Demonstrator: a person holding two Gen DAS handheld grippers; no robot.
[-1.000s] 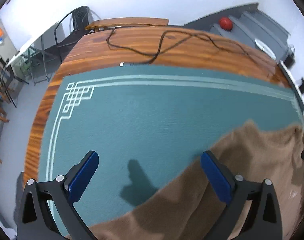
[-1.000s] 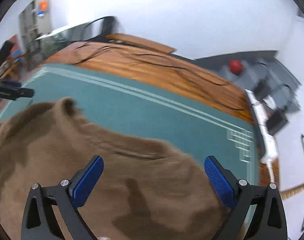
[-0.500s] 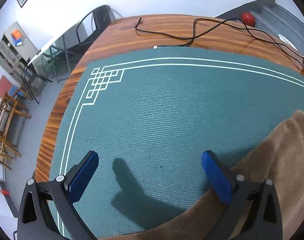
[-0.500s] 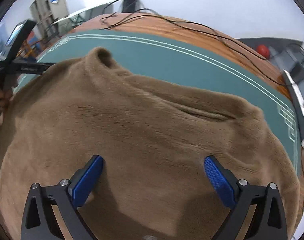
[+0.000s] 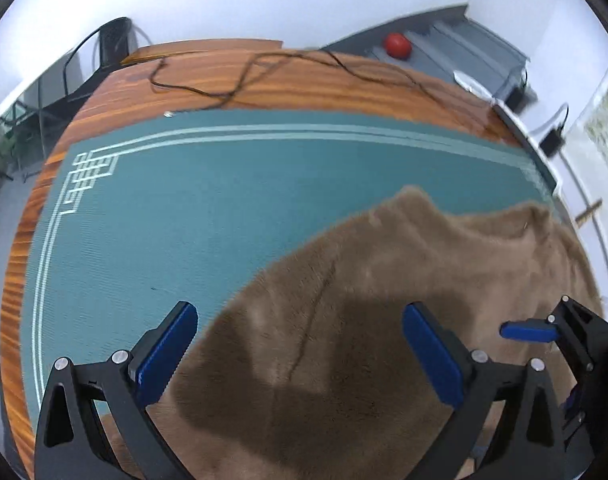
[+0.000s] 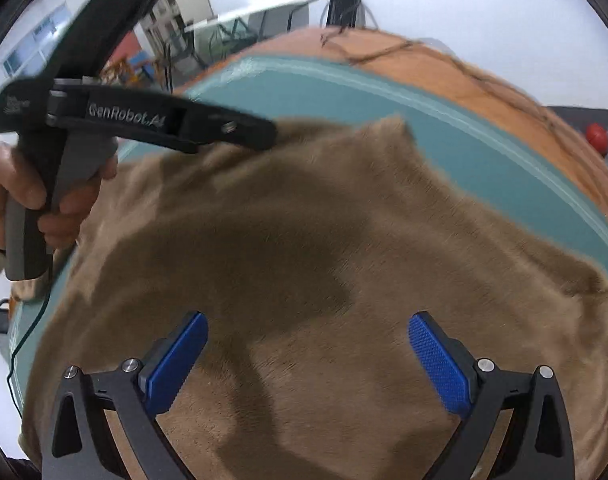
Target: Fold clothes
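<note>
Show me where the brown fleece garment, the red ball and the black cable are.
brown fleece garment (image 5: 344,340), left wrist view, middle of its spread fabric.
red ball (image 5: 397,45), left wrist view, its centre.
black cable (image 5: 240,84), left wrist view, a loop on the wooden tabletop.

One brown garment (image 5: 384,320), one green mat (image 5: 208,216), one red ball (image 5: 398,45) and two grippers (image 5: 300,352) (image 6: 308,360) are counted.
</note>
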